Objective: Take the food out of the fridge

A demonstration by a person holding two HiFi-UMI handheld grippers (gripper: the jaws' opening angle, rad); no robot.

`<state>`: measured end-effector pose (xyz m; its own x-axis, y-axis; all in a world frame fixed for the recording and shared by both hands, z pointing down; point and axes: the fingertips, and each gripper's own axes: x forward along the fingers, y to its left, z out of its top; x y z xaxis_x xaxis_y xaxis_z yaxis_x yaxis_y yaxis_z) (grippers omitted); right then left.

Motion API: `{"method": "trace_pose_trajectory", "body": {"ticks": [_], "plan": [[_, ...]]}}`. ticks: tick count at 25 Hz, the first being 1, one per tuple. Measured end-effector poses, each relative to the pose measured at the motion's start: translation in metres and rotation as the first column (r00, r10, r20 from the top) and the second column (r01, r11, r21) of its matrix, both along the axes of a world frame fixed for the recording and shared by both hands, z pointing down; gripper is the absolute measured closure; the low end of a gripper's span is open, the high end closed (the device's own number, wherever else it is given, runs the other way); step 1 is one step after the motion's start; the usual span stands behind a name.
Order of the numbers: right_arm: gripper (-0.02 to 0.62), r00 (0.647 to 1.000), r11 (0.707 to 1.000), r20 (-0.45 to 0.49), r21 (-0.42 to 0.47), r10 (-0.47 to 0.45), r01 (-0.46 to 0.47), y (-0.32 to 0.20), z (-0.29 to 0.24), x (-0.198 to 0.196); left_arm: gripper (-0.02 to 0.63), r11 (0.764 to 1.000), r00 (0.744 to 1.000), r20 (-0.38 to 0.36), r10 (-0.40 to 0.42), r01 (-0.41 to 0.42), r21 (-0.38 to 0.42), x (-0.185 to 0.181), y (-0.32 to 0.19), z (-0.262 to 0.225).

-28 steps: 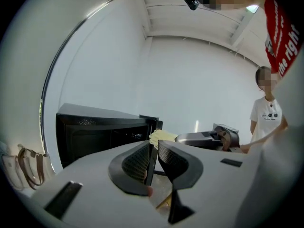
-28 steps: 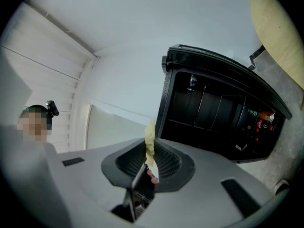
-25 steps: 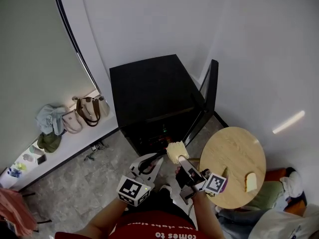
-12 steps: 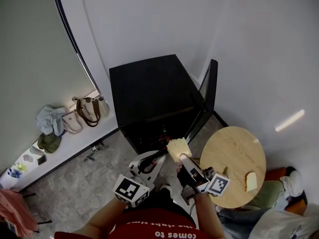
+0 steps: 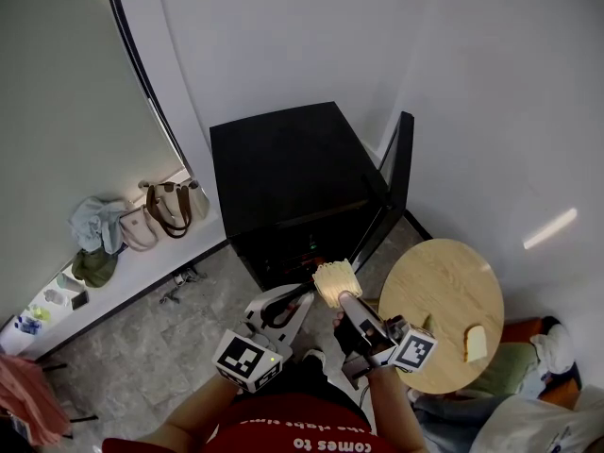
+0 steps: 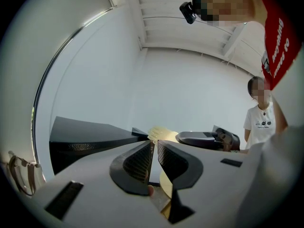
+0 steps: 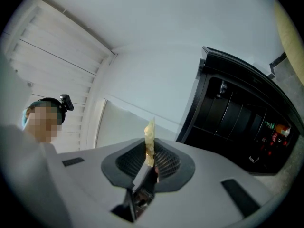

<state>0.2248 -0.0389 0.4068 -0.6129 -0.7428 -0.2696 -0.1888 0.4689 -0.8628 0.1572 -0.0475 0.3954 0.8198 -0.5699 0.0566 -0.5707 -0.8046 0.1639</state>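
Both grippers sit a little higher than a second ago, and the food has turned, so it now shows a squarer, ridged face to my head camera. I see the right gripper (image 5: 342, 298) reaching forward with its fingers clamped on the lower edge of the food (image 5: 337, 279), a pale yellow ridged slab. In the right gripper view the slab stands edge-on, pinched between the two pads.

The food is held in the air outside the black fridge (image 5: 283, 168), just in front of its open front. The fridge door (image 5: 397, 173) is swung open to the right.

The left gripper (image 5: 304, 296) is just beside the right one, on its left. Its fingers are drawn almost together, with only a sliver of white wall showing between them, and they hold nothing.

A round wooden bench (image 5: 439, 286) stands at the right, with a tan slice (image 5: 476, 343) lying near its edge. Bags (image 5: 170, 208) rest on a low ledge along the left wall.
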Motion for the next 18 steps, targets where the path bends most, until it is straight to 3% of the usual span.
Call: {"method": "trace_pose_trajectory", "body": {"ticks": [18], "plan": [[0.541,1.0,1.0,0.024,0.013,-0.007,0.006,0.001,-0.011,-0.002,0.555,1.0,1.0,-0.011,0.012,-0.012,0.009,0.002,-0.002,-0.007]]}}
